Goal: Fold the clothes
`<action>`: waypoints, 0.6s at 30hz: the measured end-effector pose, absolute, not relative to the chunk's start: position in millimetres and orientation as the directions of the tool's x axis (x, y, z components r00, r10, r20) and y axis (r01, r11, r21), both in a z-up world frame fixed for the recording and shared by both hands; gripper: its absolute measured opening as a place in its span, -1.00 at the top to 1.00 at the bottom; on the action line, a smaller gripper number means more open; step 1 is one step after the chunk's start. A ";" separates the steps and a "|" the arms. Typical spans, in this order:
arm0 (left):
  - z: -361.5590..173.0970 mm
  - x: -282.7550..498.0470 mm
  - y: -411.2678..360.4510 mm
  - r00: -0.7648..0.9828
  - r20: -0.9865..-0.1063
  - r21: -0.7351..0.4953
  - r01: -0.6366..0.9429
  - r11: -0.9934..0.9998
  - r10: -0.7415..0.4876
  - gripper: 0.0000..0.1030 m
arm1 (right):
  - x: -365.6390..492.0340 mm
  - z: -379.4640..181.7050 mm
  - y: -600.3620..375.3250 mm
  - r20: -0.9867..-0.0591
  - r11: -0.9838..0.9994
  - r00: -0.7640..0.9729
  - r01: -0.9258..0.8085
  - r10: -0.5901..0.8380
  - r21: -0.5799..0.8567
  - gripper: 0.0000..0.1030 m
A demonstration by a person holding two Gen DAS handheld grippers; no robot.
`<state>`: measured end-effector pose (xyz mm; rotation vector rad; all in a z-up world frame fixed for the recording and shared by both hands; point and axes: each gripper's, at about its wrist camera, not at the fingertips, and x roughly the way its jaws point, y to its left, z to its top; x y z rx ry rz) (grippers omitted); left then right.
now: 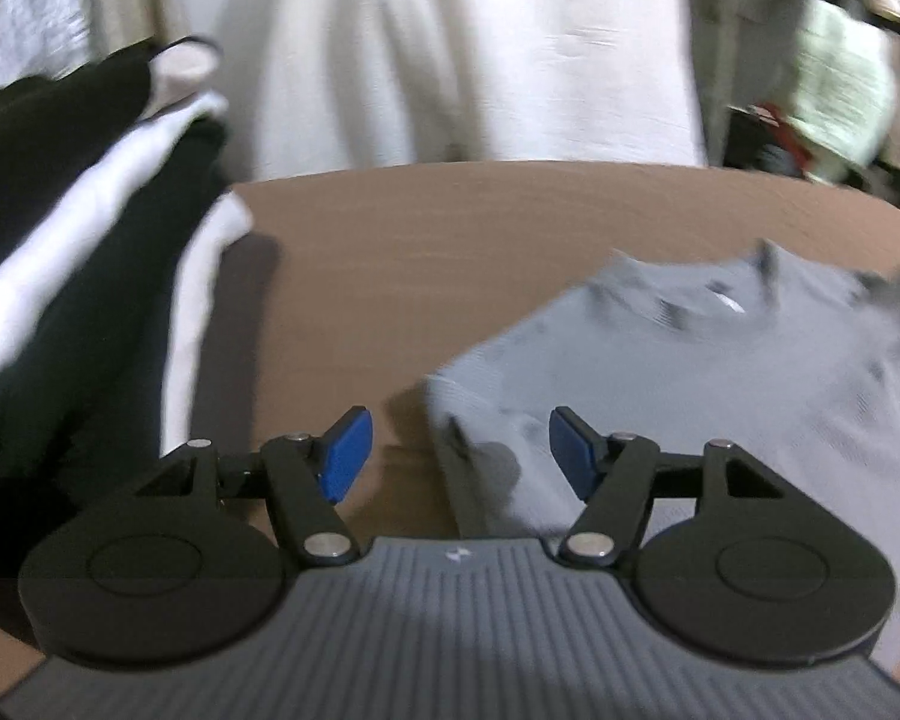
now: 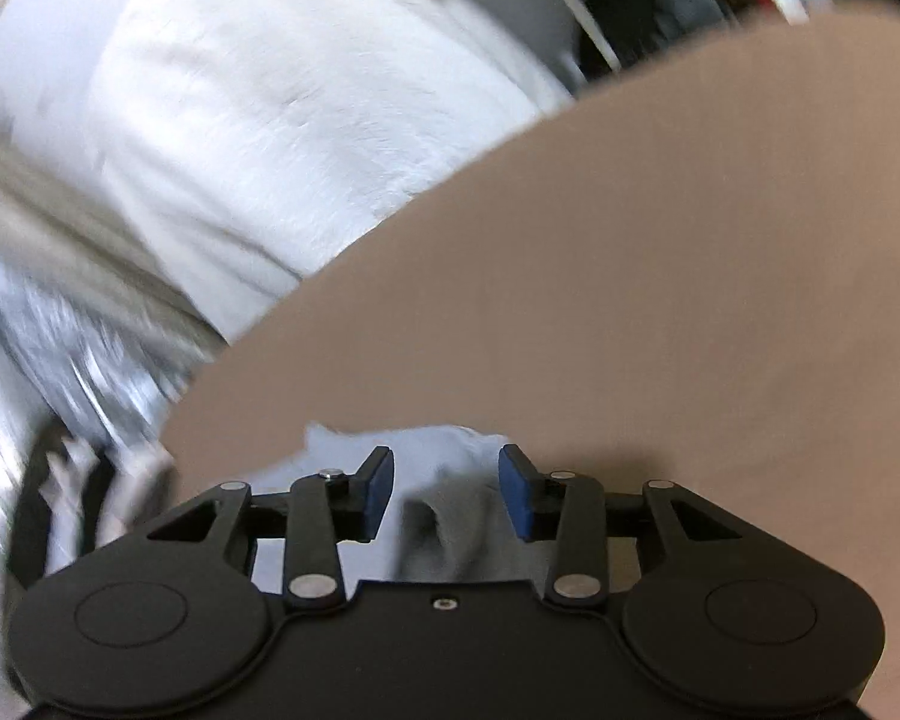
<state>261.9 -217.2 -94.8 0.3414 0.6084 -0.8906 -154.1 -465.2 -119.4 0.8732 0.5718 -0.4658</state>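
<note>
Both your grippers gape wide, gripping nothing, over the grey shirt [image 1: 720, 372].

Your left gripper [image 1: 457, 450] alone shows the shirt's collar and the black-and-white pile [image 1: 90, 276] left of it on the brown table [image 1: 426, 252]; your right gripper [image 2: 447, 495] shows only a shirt edge.

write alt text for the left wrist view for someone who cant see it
The open left gripper, with blue pads, hovers over the near left edge of a grey shirt lying on a brown table. A stack of black and white clothes sits to the left, and pale fabric hangs blurred behind the table.
</note>
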 end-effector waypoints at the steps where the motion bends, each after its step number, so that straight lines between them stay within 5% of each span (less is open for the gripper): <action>1: -97.4 256.2 -213.1 0.466 -0.618 0.028 0.817 0.576 -0.632 -0.39 | -157.2 -113.5 -459.2 -0.640 0.602 0.750 0.591 -0.167 0.536 0.11; 3: -105.0 246.8 -210.1 0.432 -0.630 0.025 0.842 0.539 -0.645 -0.43 | -162.0 -112.9 -442.9 -0.657 0.696 0.740 0.548 -0.144 0.464 -0.11; 8: -128.9 221.8 -229.8 0.433 -0.686 0.194 0.884 0.426 -0.585 -0.43 | -155.1 -132.9 -403.3 -0.766 0.850 0.631 0.466 -0.123 0.247 -0.12; 10: -142.3 218.7 -243.1 0.517 -0.691 0.313 0.844 0.436 -0.505 -0.27 | -147.0 -142.7 -392.7 -0.792 0.879 0.595 0.440 -0.134 0.182 -0.12; 14: -145.8 242.4 -266.6 0.566 -0.655 0.293 0.800 0.523 -0.500 0.48 | -124.8 -148.7 -386.0 -0.774 0.900 0.577 0.435 -0.260 0.023 -0.16; 18: -136.6 286.2 -293.2 0.595 -0.629 0.212 0.751 0.626 -0.501 0.73 | -99.8 -143.3 -396.1 -0.730 0.887 0.578 0.454 -0.365 -0.085 -0.16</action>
